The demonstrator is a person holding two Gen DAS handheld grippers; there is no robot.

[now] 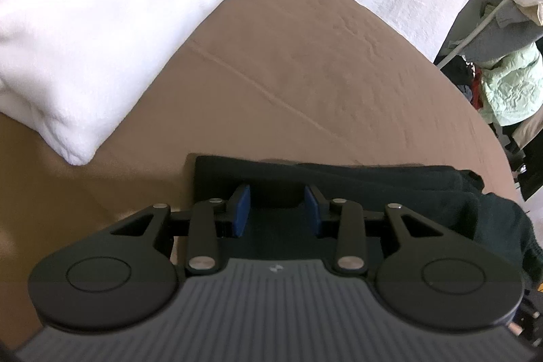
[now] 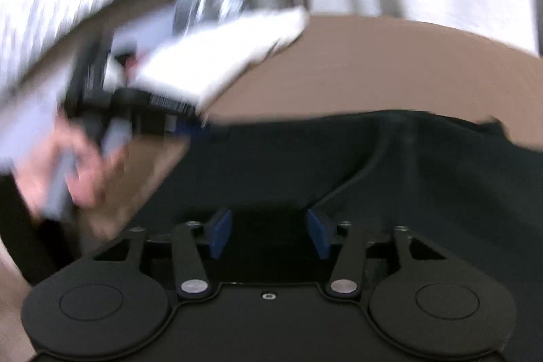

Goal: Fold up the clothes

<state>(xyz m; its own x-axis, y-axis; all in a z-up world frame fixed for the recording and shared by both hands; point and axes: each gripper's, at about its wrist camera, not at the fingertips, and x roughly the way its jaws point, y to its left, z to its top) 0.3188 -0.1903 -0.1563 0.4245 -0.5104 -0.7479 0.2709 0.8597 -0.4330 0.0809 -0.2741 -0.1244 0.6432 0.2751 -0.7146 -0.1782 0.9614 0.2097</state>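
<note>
Brown bedding [image 1: 305, 73] fills both views. Your left gripper [image 1: 277, 209] has its blue fingers [image 1: 241, 209] partly open over the folded dark garment [image 1: 390, 185] at the lower middle of the frame; whether they pinch the cloth you cannot tell. Your right gripper [image 2: 269, 236] stands with fingers apart and nothing between them, above the same dark garment [image 2: 407, 175]. Farther out, a white pillow [image 1: 101, 22] lies upper left; the right view blurs your hand [image 2: 57, 172] at left.

Soft daylight, overexposed whites, fisheye-bent edges, heavy motion blur in right view.
</note>
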